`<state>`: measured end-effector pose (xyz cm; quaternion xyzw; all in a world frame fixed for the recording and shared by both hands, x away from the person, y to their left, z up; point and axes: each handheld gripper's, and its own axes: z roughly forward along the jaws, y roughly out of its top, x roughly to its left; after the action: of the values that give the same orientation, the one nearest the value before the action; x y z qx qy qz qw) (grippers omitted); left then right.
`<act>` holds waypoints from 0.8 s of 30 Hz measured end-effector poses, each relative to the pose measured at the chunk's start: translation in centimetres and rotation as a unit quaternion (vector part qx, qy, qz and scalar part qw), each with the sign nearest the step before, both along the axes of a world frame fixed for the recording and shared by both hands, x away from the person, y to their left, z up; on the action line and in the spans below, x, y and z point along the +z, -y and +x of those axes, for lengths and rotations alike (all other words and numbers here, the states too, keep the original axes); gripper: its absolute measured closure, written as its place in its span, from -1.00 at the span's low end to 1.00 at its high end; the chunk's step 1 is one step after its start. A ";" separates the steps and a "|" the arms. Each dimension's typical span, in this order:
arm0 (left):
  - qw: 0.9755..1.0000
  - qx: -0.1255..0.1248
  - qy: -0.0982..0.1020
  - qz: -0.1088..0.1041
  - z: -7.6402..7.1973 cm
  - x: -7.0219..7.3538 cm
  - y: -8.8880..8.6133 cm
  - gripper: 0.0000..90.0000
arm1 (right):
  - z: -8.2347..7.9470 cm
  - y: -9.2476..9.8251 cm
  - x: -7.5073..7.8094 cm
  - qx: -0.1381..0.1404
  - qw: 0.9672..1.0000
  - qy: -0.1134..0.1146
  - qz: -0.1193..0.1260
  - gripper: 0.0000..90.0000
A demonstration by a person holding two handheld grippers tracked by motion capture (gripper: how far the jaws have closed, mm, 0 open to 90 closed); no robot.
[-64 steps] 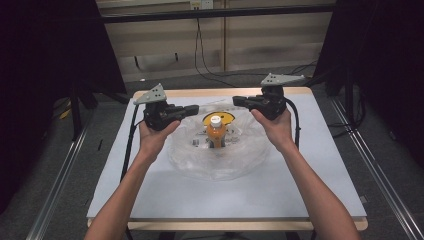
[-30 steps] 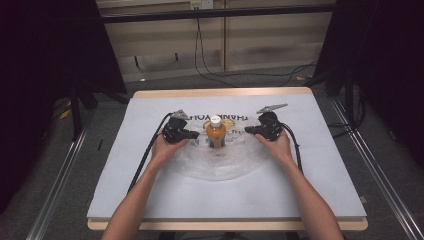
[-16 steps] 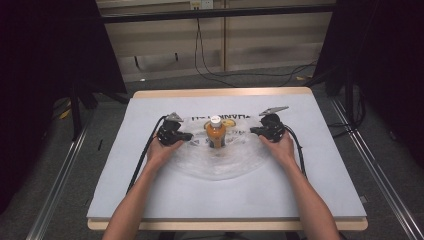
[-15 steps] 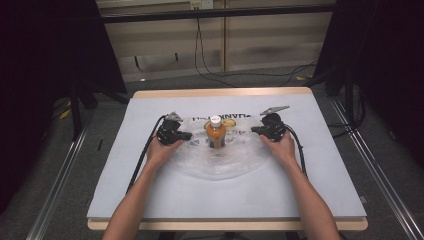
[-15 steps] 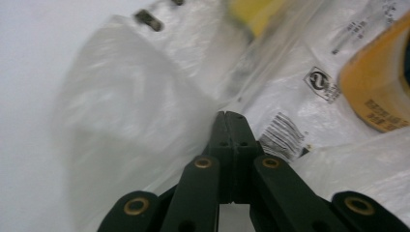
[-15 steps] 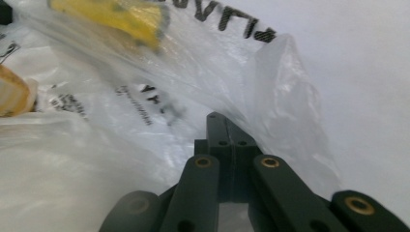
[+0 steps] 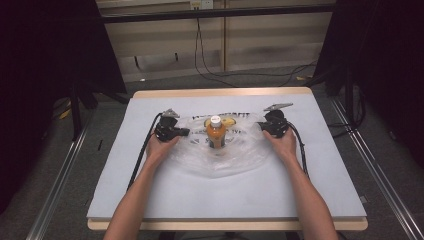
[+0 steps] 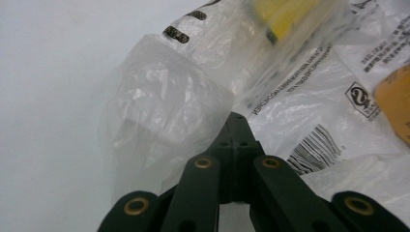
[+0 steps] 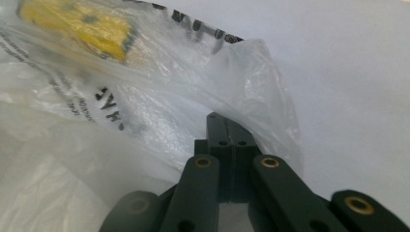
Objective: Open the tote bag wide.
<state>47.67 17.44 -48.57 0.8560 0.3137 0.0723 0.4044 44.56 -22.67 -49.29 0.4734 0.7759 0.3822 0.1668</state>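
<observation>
Lowered from above the bag since two seconds ago, now down at the plastic bag (image 7: 220, 150): left gripper (image 7: 184, 132) clenched on film left of the orange bottle (image 7: 215, 133), right gripper (image 7: 262, 131) clenched on film right of it. Seen close in the gripper views: barcode (image 8: 316, 147) and yellow print (image 9: 77, 24).

A big tabletop (image 7: 320, 165) with a pale blue-grey cover and a wooden edge stands on a grey floor (image 7: 250, 80). Behind it is a light wall (image 7: 270, 45) with black cables (image 7: 210, 60) hanging down. Dark curtains (image 7: 45, 55) hang at both sides.
</observation>
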 end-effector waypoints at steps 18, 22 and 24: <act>0.994 -0.050 0.078 -0.054 -3.6 8.7 -1.3 1.00 | -3.2 2.2 8.6 0.048 0.987 0.091 0.125 1.00; 0.992 -0.083 0.089 -0.041 -4.8 9.8 0.4 1.00 | -3.8 1.5 10.5 0.074 0.985 0.100 0.117 1.00; 0.991 -0.097 0.085 -0.034 -4.9 9.7 1.4 1.00 | -4.0 0.6 10.8 0.097 0.984 0.093 0.114 1.00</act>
<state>42.79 15.99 -38.89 0.8591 0.1961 0.0943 0.4632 40.55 -23.27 -38.45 0.3740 0.7506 0.5250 0.1451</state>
